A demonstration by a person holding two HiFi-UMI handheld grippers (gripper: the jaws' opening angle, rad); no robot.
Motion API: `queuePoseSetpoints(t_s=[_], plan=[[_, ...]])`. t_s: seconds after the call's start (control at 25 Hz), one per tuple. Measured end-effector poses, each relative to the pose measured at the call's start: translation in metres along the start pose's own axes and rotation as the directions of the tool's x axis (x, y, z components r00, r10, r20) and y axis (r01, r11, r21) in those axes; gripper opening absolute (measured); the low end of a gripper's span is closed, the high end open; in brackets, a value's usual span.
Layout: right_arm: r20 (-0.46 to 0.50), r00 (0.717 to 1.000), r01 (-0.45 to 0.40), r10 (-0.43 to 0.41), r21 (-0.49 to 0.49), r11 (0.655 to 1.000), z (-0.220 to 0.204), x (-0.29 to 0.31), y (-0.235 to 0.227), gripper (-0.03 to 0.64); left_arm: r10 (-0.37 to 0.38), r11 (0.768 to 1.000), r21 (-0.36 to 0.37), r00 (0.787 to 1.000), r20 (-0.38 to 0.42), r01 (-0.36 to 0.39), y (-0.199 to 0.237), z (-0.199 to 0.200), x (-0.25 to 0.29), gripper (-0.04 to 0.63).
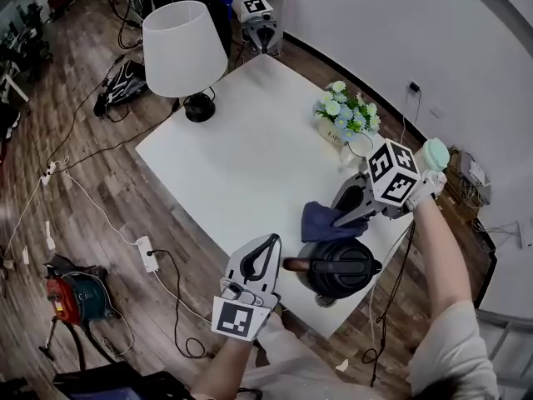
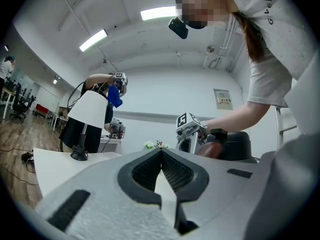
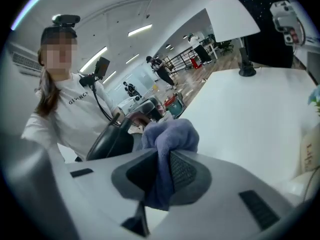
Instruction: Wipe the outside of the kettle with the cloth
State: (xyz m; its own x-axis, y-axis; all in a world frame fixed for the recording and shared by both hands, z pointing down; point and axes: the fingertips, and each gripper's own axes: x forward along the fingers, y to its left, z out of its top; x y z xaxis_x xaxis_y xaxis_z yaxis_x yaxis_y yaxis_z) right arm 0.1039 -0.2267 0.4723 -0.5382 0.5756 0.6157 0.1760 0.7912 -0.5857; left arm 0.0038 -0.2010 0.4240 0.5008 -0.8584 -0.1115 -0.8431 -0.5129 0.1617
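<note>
Kettle, black with a brown handle, stands near the front edge of a white worktop. The right hand-held gripper has its jaws clamped on a bunched blue-grey cloth, which it holds just beside the kettle's far side. Whether cloth and kettle touch cannot be made out. In the right gripper view the cloth bulges out above the jaws, with the kettle just behind it. The left hand-held gripper hovers just beside the kettle's handle, its jaws pressed together with nothing between them. Further back on the worktop stand a lamp with a white shade and a small pot of flowers, both well apart from the kettle.
</note>
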Motion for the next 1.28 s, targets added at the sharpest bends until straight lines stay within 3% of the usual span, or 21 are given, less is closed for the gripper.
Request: queuePoseSetpoints(t_s=[0.16, 0.32, 0.48, 0.76, 0.88, 1.04, 1.28], plan=[[-0.044, 0.995, -0.084, 0.086, 0.046, 0.995, -0.007, 0.026, -0.018, 0.055, 0.024, 1.000, -0.017, 1.000, -0.010, -0.024, 0.005, -0.012, -0.007, 0.008], [-0.126, 0.985, -0.105, 0.116, 0.086, 0.991, -0.023, 0.049, -0.035, 0.055, 0.035, 0.999, -0.026, 0.999, -0.022, -0.036, 0.007, -0.025, -0.008, 0.008], [-0.178, 0.978, -0.095, 0.108, 0.078, 0.992, -0.034, 0.068, -0.049, 0.055, 0.057, 0.998, -0.039, 0.998, -0.027, -0.058, 0.011, -0.035, -0.007, 0.008], [-0.183, 0.981, -0.047, 0.056, 0.053, 0.997, -0.038, 0.087, -0.062, 0.055, 0.066, 0.996, -0.055, 0.997, -0.039, -0.069, 0.016, -0.049, -0.019, 0.007], [-0.193, 0.981, 0.017, -0.020, -0.017, 1.000, -0.038, 0.088, -0.069, 0.055, 0.072, 0.995, -0.069, 0.996, -0.052, -0.075, 0.019, -0.053, -0.028, 0.008], [-0.133, 0.985, 0.099, -0.109, -0.082, 0.992, -0.015, 0.068, -0.065, 0.055, 0.061, 0.996, -0.056, 0.997, -0.050, -0.063, 0.020, -0.048, -0.029, 0.007], [-0.186, 0.973, 0.086, -0.135, -0.248, 0.965, 0.036, 0.020, -0.002, 0.055, 0.033, 0.999, -0.024, 0.999, -0.031, -0.034, 0.014, -0.033, -0.014, 0.008]])
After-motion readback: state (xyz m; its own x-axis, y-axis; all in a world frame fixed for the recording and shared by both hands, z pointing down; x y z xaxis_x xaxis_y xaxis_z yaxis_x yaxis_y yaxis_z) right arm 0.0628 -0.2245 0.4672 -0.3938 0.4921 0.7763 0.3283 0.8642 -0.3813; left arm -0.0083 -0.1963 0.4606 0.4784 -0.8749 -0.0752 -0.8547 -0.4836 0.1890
